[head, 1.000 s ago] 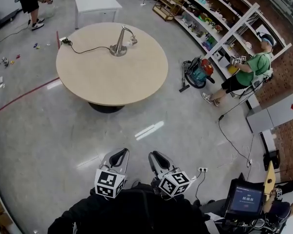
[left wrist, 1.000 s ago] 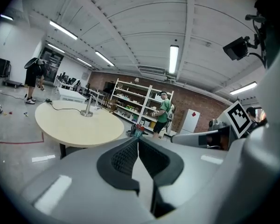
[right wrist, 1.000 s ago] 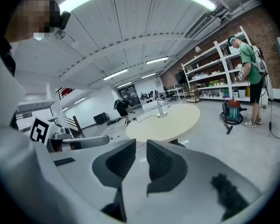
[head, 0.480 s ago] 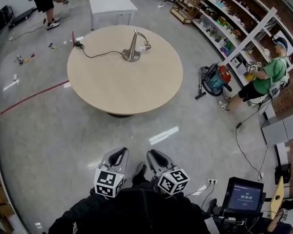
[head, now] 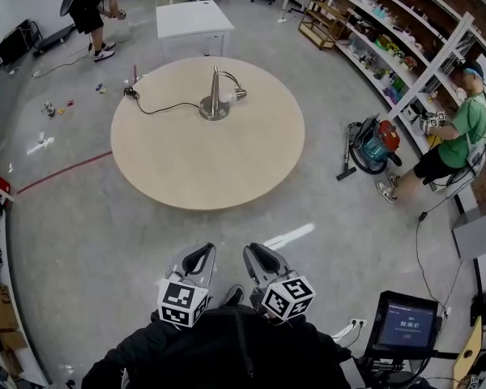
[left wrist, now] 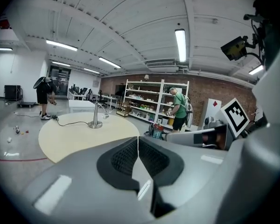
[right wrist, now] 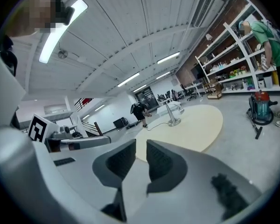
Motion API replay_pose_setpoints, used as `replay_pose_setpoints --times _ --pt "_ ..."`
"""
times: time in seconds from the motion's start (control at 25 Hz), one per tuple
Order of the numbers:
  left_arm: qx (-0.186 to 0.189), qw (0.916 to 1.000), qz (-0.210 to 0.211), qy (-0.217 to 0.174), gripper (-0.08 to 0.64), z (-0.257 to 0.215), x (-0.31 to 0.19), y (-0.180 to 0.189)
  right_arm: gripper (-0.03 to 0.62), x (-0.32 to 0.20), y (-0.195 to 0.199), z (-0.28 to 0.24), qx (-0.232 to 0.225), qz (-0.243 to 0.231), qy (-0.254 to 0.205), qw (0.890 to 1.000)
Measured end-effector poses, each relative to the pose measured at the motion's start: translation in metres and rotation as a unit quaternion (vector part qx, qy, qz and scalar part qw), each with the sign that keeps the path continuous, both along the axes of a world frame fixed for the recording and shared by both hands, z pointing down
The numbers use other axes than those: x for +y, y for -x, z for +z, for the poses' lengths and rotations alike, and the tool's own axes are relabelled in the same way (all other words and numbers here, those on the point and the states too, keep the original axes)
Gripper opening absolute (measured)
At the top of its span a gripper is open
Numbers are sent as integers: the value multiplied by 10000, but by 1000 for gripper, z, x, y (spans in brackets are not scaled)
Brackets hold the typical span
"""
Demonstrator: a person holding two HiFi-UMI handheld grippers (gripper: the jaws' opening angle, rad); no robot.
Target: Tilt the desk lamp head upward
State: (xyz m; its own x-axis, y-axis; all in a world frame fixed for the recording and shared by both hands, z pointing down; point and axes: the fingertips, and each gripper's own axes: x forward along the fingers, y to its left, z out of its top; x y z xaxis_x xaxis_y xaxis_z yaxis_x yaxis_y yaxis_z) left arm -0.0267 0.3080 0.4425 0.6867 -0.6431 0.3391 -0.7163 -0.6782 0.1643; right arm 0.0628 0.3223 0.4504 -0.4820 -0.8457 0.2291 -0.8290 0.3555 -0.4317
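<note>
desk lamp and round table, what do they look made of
The desk lamp looks like metal with a silvery satin finish: its stem and round base show a grey sheen. The round table has a pale beige matte top, either light wood or wood-look laminate; no grain is visible from here.

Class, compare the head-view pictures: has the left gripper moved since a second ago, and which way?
Yes. The left gripper has come nearer to the round table: the strip of floor between them is narrower than before.
</note>
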Motion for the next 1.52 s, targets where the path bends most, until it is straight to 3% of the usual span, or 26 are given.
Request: replay_pose_setpoints --times 0.28,0.52,0.92,1.12,1.52 --pt "-175 9998 -83 29 12 -4 -8 -18 55 -12 -22 -1 -180 -48 10 9998" --pt "-249 9997 4 20 12 -5 -36 -56 55 -41 -55 -1 -194 -74 -1 9998" --pt "107 9985 536 95 12 -3 -104 -95 55 -98 -95 -5 105 410 60 9991" --pt "305 9973 669 19 12 -7 -157 -83 55 -144 -83 -8 228 575 74 9981" --pt "612 9948 761 296 12 4 -225 -32 55 -207 -23 -2 556 534 350 9964"
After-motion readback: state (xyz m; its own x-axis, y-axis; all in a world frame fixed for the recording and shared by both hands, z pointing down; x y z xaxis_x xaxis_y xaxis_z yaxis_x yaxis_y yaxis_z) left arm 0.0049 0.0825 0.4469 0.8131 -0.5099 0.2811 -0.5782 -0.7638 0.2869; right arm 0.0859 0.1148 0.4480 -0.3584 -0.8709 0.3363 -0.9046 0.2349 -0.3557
